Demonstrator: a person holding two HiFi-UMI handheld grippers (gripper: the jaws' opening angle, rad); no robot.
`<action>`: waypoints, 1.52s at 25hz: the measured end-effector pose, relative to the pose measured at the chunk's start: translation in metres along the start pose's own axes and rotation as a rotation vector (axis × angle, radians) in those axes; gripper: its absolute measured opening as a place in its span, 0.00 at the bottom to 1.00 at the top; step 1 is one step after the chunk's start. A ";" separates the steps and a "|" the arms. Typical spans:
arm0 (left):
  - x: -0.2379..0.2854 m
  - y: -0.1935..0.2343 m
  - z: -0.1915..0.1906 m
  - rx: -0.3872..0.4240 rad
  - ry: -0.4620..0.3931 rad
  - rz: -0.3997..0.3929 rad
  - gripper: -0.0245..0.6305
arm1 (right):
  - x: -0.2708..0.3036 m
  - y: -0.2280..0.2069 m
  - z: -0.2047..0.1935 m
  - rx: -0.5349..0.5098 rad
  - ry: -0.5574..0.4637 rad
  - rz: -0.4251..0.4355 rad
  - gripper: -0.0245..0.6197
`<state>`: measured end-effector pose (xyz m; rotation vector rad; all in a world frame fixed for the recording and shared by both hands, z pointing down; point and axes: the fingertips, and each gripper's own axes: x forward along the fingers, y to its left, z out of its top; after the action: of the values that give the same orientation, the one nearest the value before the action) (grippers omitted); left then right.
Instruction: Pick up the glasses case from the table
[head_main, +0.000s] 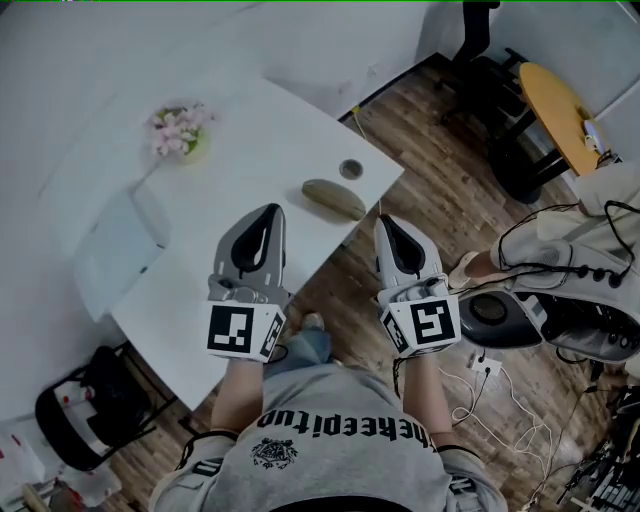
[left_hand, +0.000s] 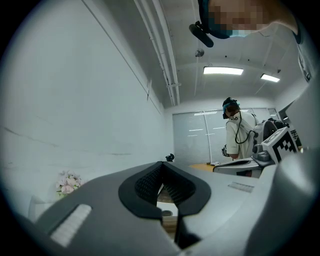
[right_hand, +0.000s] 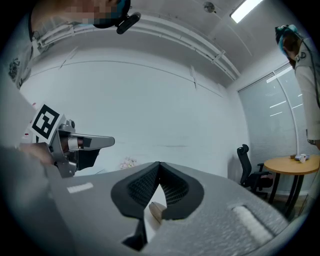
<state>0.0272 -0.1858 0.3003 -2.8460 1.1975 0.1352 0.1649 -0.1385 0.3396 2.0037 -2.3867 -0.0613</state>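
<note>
The glasses case (head_main: 334, 199), an olive oval pouch, lies near the right edge of the white table (head_main: 200, 310). My left gripper (head_main: 270, 212) hovers over the table just left of and nearer than the case, jaws shut and empty. My right gripper (head_main: 388, 222) is shut too, with nothing in it, just off the table's edge to the right of the case. In the right gripper view the case (right_hand: 156, 210) shows through the gap below the closed jaws (right_hand: 159, 165). The left gripper view has its jaws (left_hand: 161, 165) meeting at the tips.
A small round dish (head_main: 351, 169) sits behind the case. Pink flowers (head_main: 178, 130) and a white tray (head_main: 120, 250) are on the table's left. An orange round table (head_main: 555, 110), an office chair (head_main: 475, 50), floor cables (head_main: 500, 390) and another person (left_hand: 239, 135) are to the right.
</note>
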 end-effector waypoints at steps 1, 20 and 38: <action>0.004 0.005 -0.001 0.001 0.001 0.001 0.07 | 0.007 -0.001 -0.002 -0.001 0.009 0.002 0.04; 0.009 0.060 -0.022 0.003 0.020 0.079 0.07 | 0.086 -0.003 -0.060 0.015 0.217 0.117 0.07; 0.006 0.068 -0.027 -0.023 0.075 0.318 0.07 | 0.128 -0.007 -0.135 -0.080 0.511 0.403 0.26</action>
<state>-0.0157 -0.2400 0.3256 -2.6778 1.6676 0.0537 0.1557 -0.2676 0.4737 1.2681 -2.3295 0.3167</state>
